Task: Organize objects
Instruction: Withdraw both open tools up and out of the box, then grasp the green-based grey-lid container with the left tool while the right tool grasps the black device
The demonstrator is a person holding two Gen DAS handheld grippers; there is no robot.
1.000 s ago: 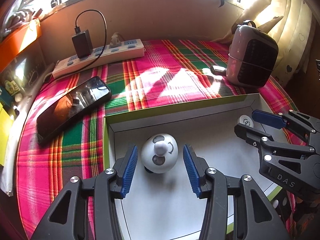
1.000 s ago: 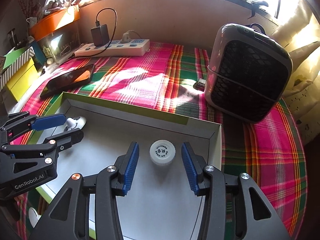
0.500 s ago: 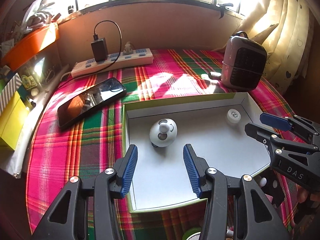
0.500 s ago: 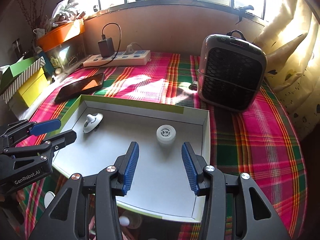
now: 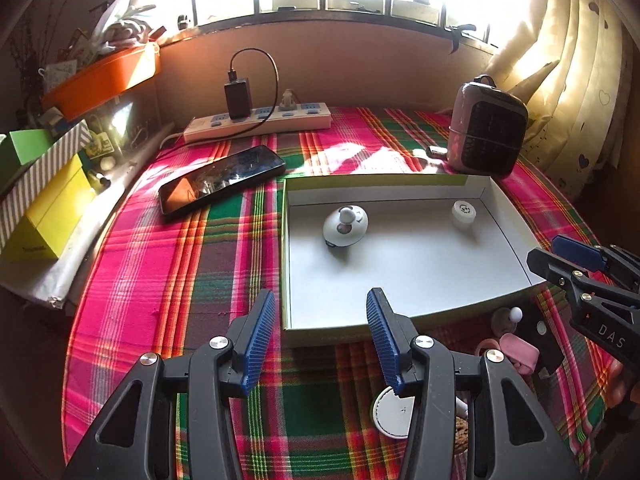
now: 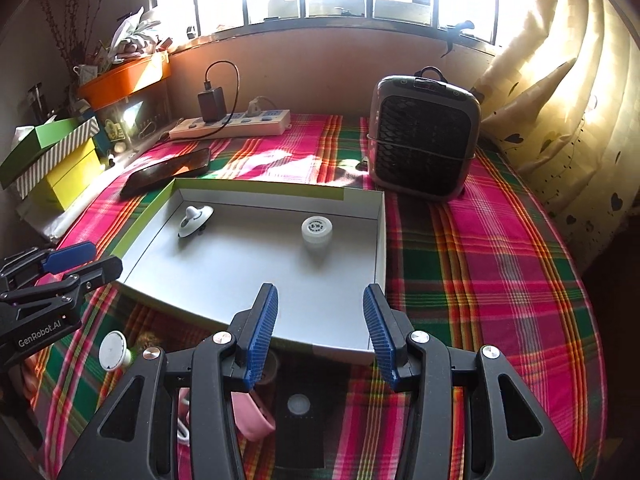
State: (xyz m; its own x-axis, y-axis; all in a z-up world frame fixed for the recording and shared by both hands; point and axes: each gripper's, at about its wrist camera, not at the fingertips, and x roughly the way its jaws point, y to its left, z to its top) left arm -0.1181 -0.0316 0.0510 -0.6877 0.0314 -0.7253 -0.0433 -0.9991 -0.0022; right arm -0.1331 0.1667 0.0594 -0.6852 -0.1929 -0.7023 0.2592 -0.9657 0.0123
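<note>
A shallow white tray with a green rim lies on the plaid cloth. Inside it sit a white dome gadget with a knob at the left and a small white jar at the right. My left gripper hangs open over the tray's near left corner, with nothing between its blue pads. At the tray's near right edge my right gripper is also open and holds nothing. Both are well back from the two objects.
In front of the tray lie a white round disc, a pink item and a black box. A phone, a power strip and a heater stand beyond; boxes flank the left.
Both grippers have drawn back and upward from the tray. The dome gadget and the jar, which stood between the pads, stay in the tray farther away. Loose items below came into view.
</note>
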